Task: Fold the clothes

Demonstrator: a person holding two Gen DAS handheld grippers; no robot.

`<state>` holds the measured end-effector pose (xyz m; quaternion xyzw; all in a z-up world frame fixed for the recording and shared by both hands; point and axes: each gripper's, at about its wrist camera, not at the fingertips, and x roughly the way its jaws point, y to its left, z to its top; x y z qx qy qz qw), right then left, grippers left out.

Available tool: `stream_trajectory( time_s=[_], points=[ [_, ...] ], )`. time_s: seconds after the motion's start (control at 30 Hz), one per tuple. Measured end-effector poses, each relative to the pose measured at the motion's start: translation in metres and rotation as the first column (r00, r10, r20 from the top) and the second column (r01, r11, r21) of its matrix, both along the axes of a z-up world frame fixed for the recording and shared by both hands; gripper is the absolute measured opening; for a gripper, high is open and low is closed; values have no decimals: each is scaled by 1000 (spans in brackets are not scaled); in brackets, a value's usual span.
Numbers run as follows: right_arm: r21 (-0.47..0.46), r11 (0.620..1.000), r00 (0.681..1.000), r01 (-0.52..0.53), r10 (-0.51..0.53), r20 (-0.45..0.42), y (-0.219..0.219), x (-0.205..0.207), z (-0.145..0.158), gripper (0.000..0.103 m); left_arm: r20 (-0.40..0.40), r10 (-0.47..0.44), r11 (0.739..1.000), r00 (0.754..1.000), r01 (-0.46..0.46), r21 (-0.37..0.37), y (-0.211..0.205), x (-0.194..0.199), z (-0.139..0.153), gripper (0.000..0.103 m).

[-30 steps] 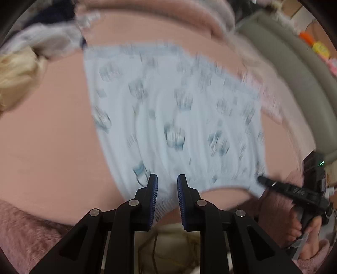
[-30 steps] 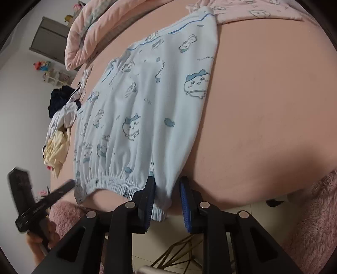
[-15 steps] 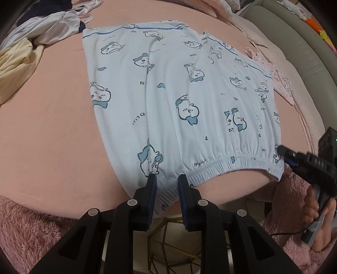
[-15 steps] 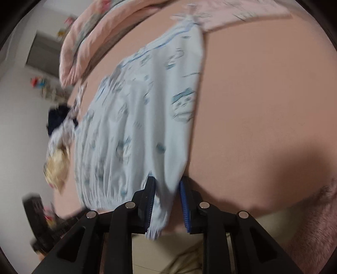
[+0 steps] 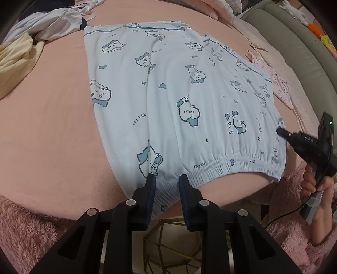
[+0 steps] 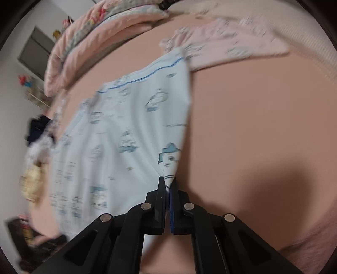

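Note:
Light blue shorts (image 5: 179, 94) with cartoon prints lie flat on the pink bed sheet (image 5: 52, 126), elastic waistband (image 5: 231, 166) toward me. My left gripper (image 5: 167, 180) stands over the waistband's left end, its jaws a little apart with the fabric between them and the pads not pressing. My right gripper (image 6: 167, 182) is shut on the right side edge of the shorts (image 6: 126, 126), and the cloth bunches up into its tips. The left wrist view shows the right gripper (image 5: 282, 131) at that edge, held by a hand (image 5: 320, 189).
White (image 5: 52, 19) and yellow (image 5: 16, 57) clothes are piled at the far left. A pink garment (image 5: 280, 84) lies right of the shorts, beside a grey-green padded edge (image 5: 305, 42). A fluffy pink blanket (image 5: 31, 221) covers the bed's near edge. A folded quilt (image 6: 94, 31) lies at the far end.
The right gripper went from straddling the waistband corner to shut on the shorts' side edge a little farther up. The left gripper has stayed at the waistband.

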<state>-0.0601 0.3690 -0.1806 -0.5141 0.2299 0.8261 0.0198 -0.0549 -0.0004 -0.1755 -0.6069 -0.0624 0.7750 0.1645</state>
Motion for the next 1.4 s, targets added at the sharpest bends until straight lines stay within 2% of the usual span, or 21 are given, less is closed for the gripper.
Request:
stream_trajectory(
  time_s=[0.03, 0.1, 0.2, 0.23, 0.3, 0.33, 0.43, 0.57, 0.6, 0.63, 0.7, 0.8, 0.87, 0.93, 1.1, 1.2, 1.33, 1.4],
  points=[
    [8, 1000, 1000, -15, 15, 9, 3, 1, -4, 0, 1, 1, 1000, 1000, -1, 1, 0, 1, -1, 20],
    [-73, 997, 1000, 17, -17, 4, 12, 3, -8, 0, 1, 2, 1000, 1000, -2, -3, 1, -2, -2, 21],
    [-184, 979, 996, 83, -84, 0, 27, 14, -4, 12, 0, 0, 1000, 1000, 0, -8, -3, -4, -1, 21],
    [-200, 976, 996, 83, -85, 0, 24, 17, -1, 21, -2, 1, 1000, 1000, -1, -8, -2, -7, -2, 21],
    [-228, 972, 998, 64, -64, 8, 15, 25, 4, 31, -4, 1, 1000, 1000, -1, -8, 0, -4, -1, 21],
    [-241, 969, 999, 45, -42, 16, 9, 29, 5, 31, -4, 3, 1000, 1000, -3, -8, -1, -7, 0, 21],
    [-254, 966, 996, -40, 58, 67, -22, 34, -1, 31, -3, 15, 1000, 1000, -15, -1, 1, -11, 1, 21],
    [-245, 959, 982, -140, 166, 88, -55, 37, -8, 29, -72, 58, 996, 996, -52, 73, -4, -12, 20, 21],
    [-181, 970, 978, -164, 183, 96, -61, 36, -9, 17, -71, 60, 998, 996, -58, 36, -4, -15, 19, 21],
    [-113, 976, 974, -188, 199, 105, -68, 34, -9, 10, -63, 60, 998, 996, -61, -4, -3, -17, 17, 21],
    [-70, 974, 969, -218, 224, 105, -65, 41, -5, 9, 17, 44, 993, 999, -42, -108, -4, -19, 0, 21],
    [-39, 978, 973, -203, 206, 104, -62, 45, 0, 9, -17, 83, 994, 996, -84, -66, -13, -13, 12, 21],
    [-74, 981, 980, -180, 185, 76, -60, 43, 5, 9, -84, 92, 994, 992, -97, -52, -16, -9, 27, 21],
    [-126, 979, 985, -160, 166, 36, -60, 35, 11, 9, -116, 75, 997, 990, -77, -10, -14, -10, 35, 21],
    [-128, 961, 970, -244, 243, -21, -76, 7, 30, 4, -123, 49, 999, 991, -46, 25, -6, -18, 39, 21],
    [-109, 960, 966, -257, 255, -37, -73, 7, 39, 4, -109, 46, 998, 993, -43, 35, -9, -15, 36, 21],
    [-90, 951, 955, -295, 293, -38, -89, -3, 35, 4, -81, 51, 998, 995, -46, 52, -18, -6, 31, 21],
    [-96, 930, 935, -355, 353, -42, -104, -16, 34, 4, -66, 63, 997, 996, -59, 59, -19, -8, 27, 21]
  ],
)
